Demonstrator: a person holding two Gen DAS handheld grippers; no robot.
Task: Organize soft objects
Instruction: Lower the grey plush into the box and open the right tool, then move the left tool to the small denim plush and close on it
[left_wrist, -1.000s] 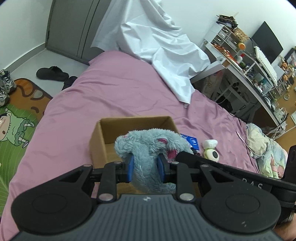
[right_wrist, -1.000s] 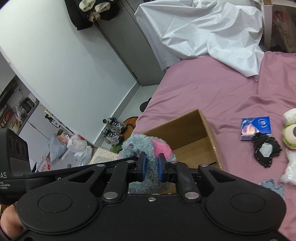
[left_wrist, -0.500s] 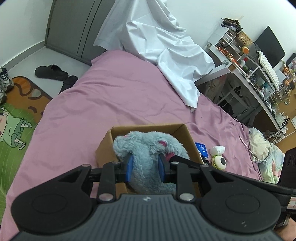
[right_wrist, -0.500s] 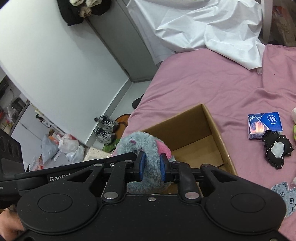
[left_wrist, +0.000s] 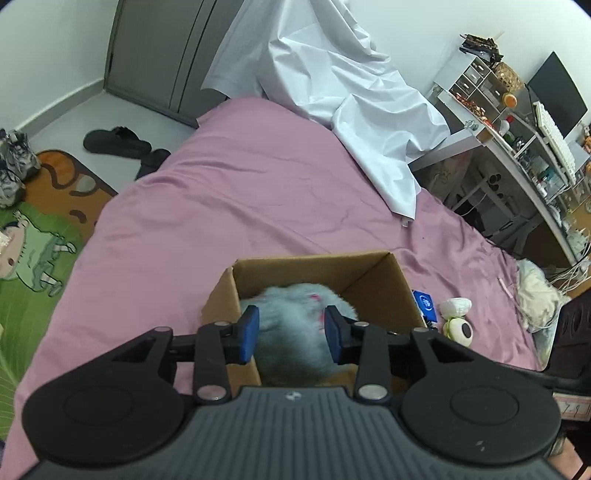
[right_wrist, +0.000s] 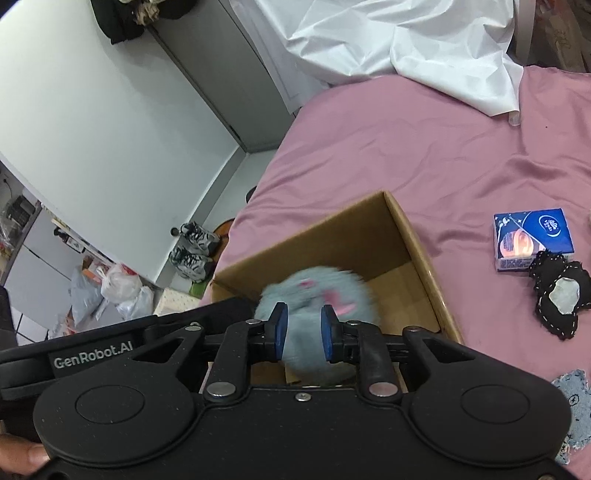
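Pink bed (left_wrist: 229, 206) under a white sheet (left_wrist: 332, 81) carries one cardboard box (right_wrist: 413, 236). One blurred grey plush (right_wrist: 314, 288) sits inside; both my jaws have just been opening, released around it.

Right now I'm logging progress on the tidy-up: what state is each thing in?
cardboard box: open-topped, on the bed.
grey plush toy: blurred, inside the box.
left tool: jaws just opening, toy between them.
right tool: jaws just opening, toy between them.
blue packet: lying outside the box.
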